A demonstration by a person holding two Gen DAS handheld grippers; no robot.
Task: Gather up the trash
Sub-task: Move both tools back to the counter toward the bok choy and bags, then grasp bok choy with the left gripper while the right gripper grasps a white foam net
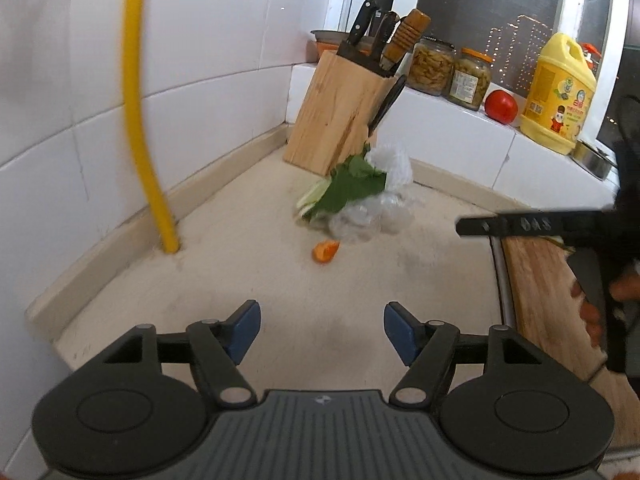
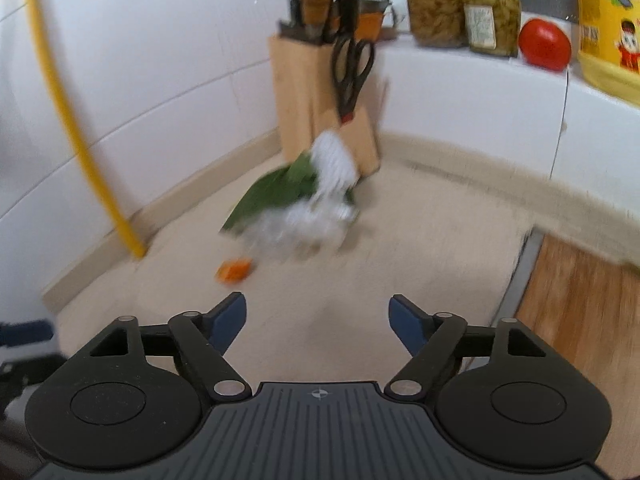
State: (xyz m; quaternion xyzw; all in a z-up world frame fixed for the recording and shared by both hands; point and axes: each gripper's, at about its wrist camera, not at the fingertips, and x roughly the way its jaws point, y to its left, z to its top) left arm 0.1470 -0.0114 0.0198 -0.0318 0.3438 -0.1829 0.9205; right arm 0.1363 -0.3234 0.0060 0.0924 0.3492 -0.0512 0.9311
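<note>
- Left hand-held gripper (image 1: 322,330): blue pads stand apart with nothing between them, lower centre of the left wrist view.
- Right hand-held gripper (image 2: 318,326): pads wide apart and empty, lower centre of the right wrist view.
- Trash: green leaf scrap (image 1: 352,188) lying on crumpled clear plastic wrap (image 1: 370,220) with a white crumpled wad (image 1: 390,166) behind, mid-frame on the beige speckled table (image 1: 248,280), just before the pale wooden knife block (image 1: 332,112); small orange vegetable piece (image 1: 326,251) near, lower left of the heap.
- Step in hand, judged: the heap is best approached low, and the plastic pinched so the leaf lifts with it.
- Containers: two glass jars of pickled vegetables (image 1: 452,68) on the white tiled ledge, upper right; knife block holds knives and black scissors (image 2: 352,64).
</note>
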